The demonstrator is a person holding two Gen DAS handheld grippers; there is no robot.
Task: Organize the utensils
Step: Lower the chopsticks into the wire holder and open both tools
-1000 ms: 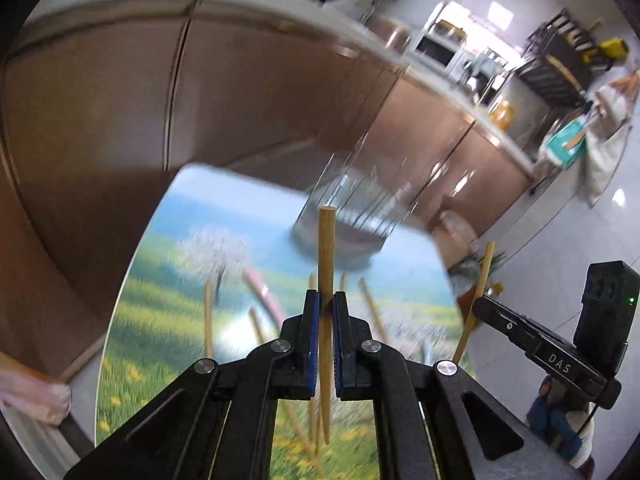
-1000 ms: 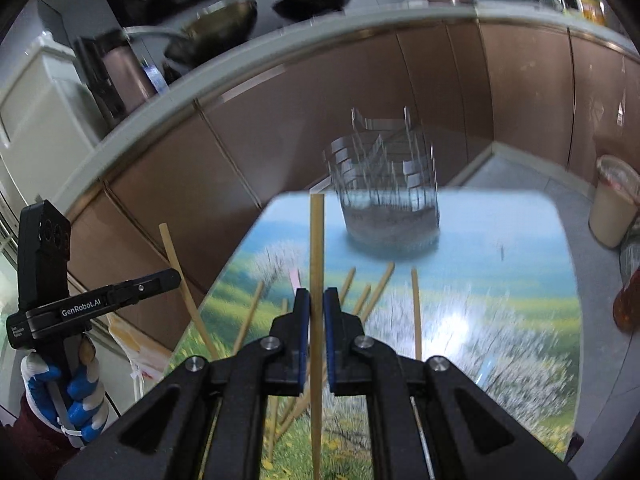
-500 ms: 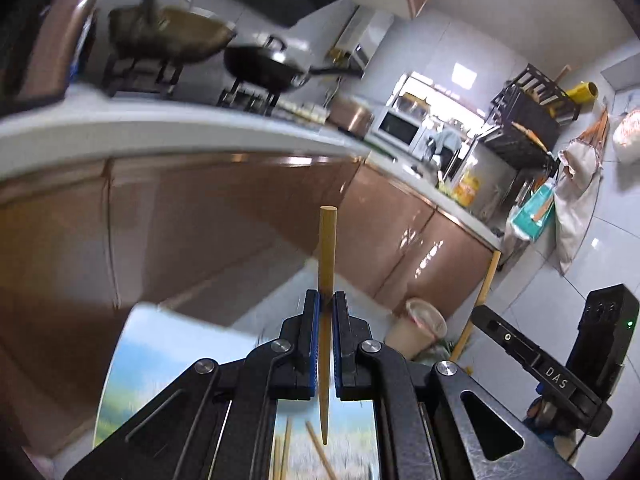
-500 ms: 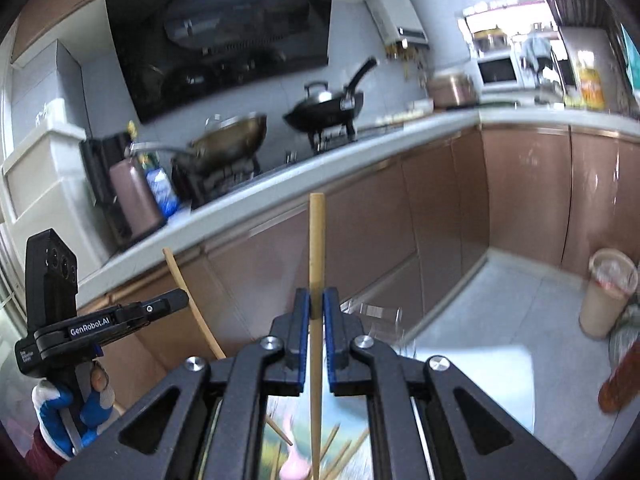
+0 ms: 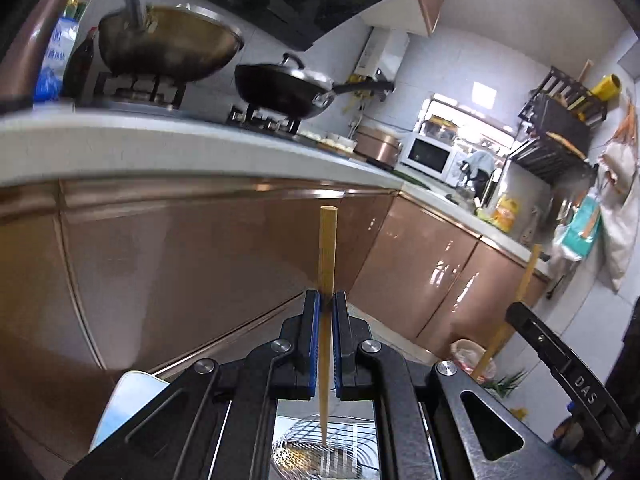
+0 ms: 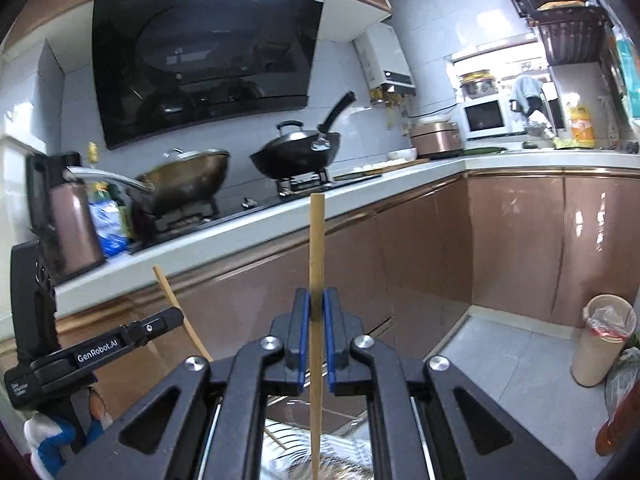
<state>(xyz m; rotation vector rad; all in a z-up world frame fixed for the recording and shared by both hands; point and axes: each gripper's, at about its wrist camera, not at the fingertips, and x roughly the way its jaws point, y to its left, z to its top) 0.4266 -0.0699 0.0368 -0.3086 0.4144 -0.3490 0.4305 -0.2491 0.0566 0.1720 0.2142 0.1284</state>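
Now both your grippers have tipped up from the picture-printed desk, so each camera faces the kitchen cabinets and stove. Your left gripper (image 5: 328, 304) has its jaws clenched on a chopstick (image 5: 327, 248) standing upright, tip hanging over the wire rack (image 5: 320, 452) below. Your right gripper (image 6: 316, 304) grips its own chopstick (image 6: 317, 248) likewise. Judging by this, you're lined up to drop both in.

Wire rack (image 5: 320, 452) — mostly hidden (behind fingers)
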